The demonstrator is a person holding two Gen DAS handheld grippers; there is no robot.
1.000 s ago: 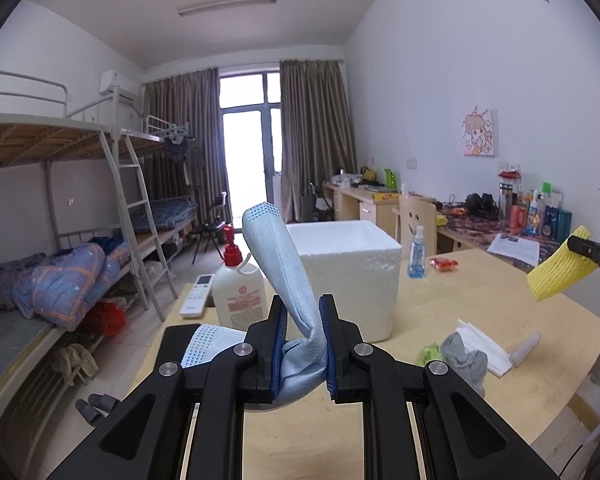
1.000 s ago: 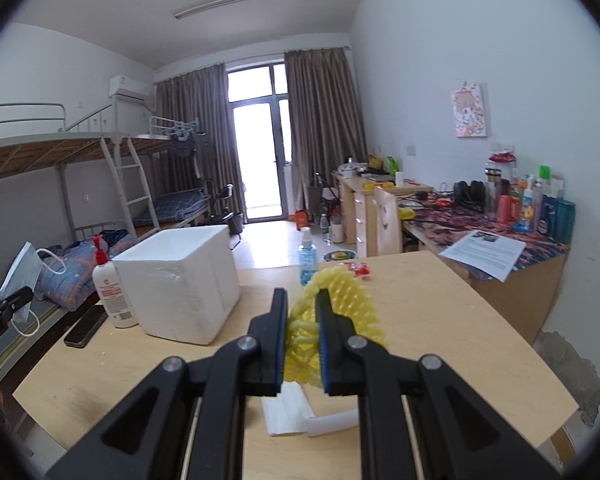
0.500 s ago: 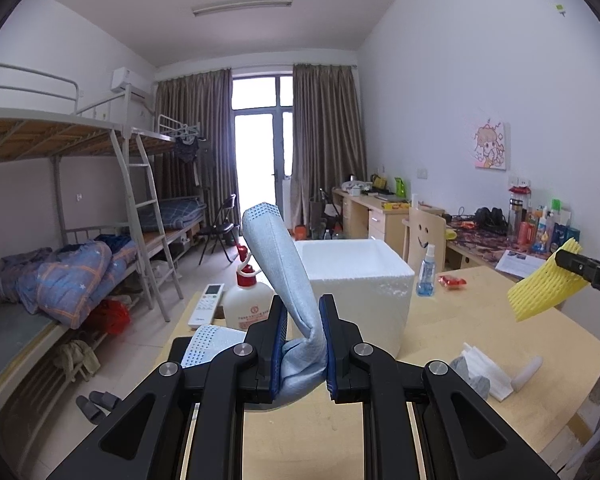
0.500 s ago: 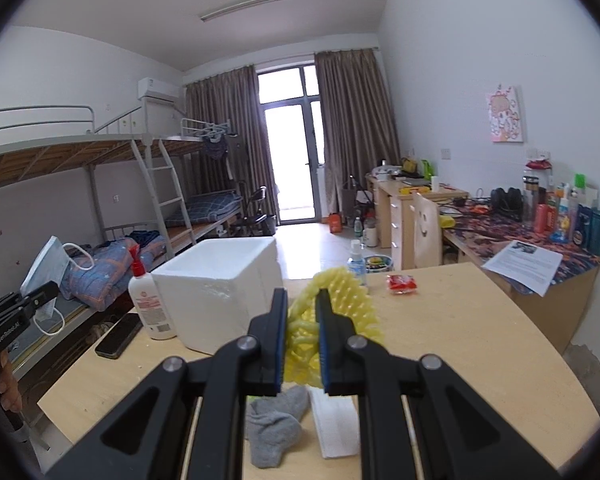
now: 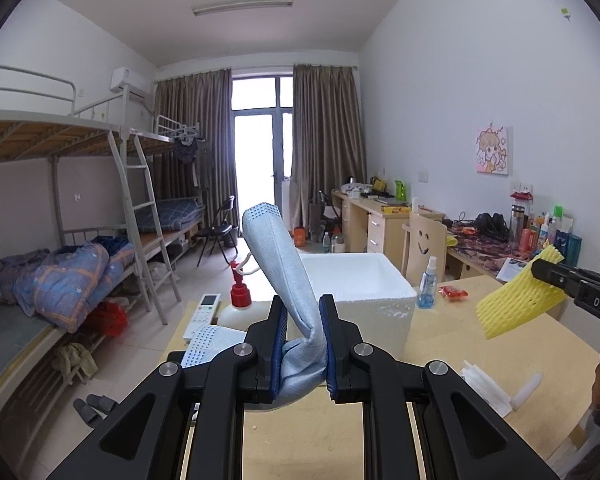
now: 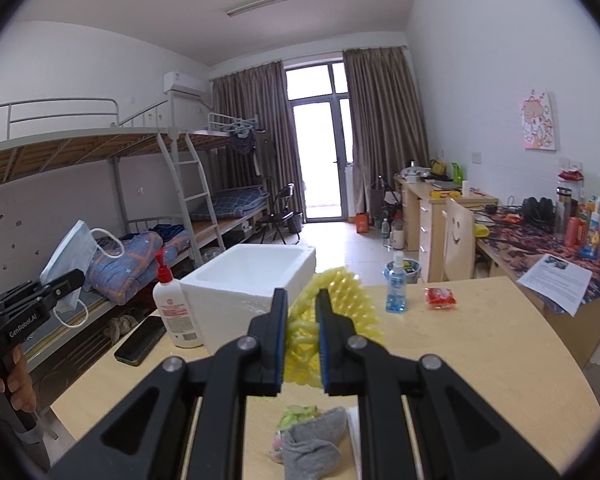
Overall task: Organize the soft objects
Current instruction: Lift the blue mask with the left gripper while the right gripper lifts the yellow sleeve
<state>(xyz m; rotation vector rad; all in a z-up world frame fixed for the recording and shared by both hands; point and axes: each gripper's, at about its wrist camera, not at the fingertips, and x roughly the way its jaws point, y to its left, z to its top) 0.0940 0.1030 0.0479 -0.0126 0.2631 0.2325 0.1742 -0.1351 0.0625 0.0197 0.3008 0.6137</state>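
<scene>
My left gripper (image 5: 303,312) is shut on a light blue face mask (image 5: 284,264) and holds it up above the wooden table (image 5: 440,344), in front of the open white foam box (image 5: 360,292). My right gripper (image 6: 302,304) is shut on a yellow foam net sleeve (image 6: 336,300) and holds it in the air to the right of the box (image 6: 252,284). The sleeve (image 5: 516,304) shows at the right of the left wrist view. The mask (image 6: 70,252) shows at the left of the right wrist view. A grey sock (image 6: 312,444) lies on the table under the right gripper.
A white pump bottle (image 6: 174,312), a black phone (image 6: 140,340) and a white remote (image 5: 202,312) lie left of the box. A blue spray bottle (image 6: 396,288) and red packet (image 6: 440,296) stand behind. White tissues (image 5: 484,388) lie at the right. Bunk beds (image 5: 60,272) stand left.
Both grippers have risen and pulled back from the table with their loads still held. The sock and tissues have slid lower in both views.
</scene>
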